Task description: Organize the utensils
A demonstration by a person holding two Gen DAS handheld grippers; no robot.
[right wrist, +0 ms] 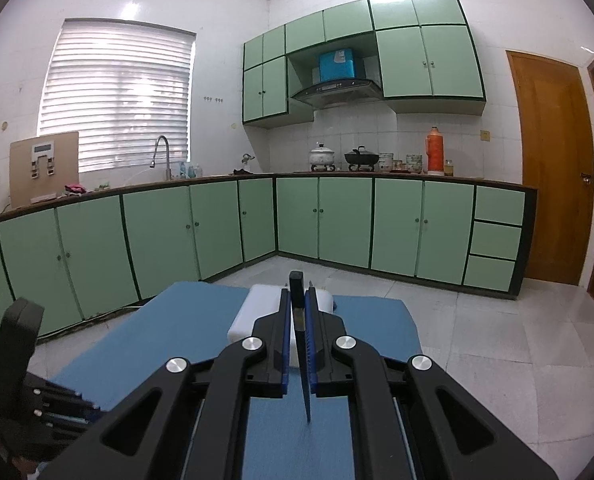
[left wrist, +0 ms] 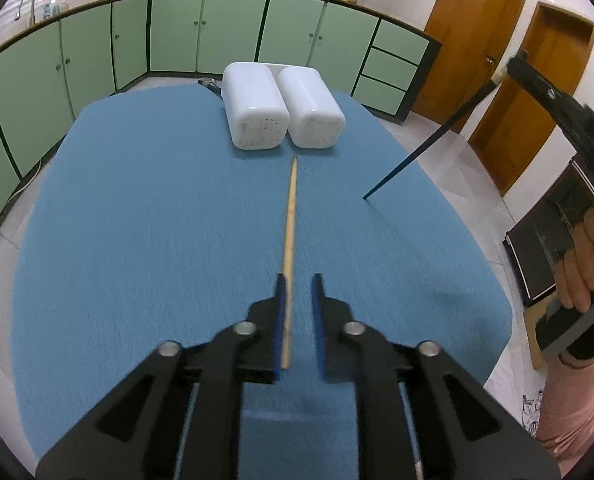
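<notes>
A light wooden chopstick (left wrist: 290, 224) lies on the blue tablecloth (left wrist: 137, 220), pointing toward two white utensil holders (left wrist: 283, 106) lying on their sides at the far end. My left gripper (left wrist: 299, 292) is open, its jaws on either side of the chopstick's near end, the left pad close against it. My right gripper (right wrist: 299, 300) is shut on a dark blue chopstick (right wrist: 303, 356), held raised and slanted with its tip down near the cloth; it also shows in the left wrist view (left wrist: 429, 140).
A dark tool (left wrist: 211, 86) lies behind the white holders. Green kitchen cabinets (right wrist: 337, 220) line the walls, with pots and an orange thermos (right wrist: 434, 151) on the counter. Wooden doors (left wrist: 473, 40) stand at the right. A black case (left wrist: 553, 240) sits on the floor.
</notes>
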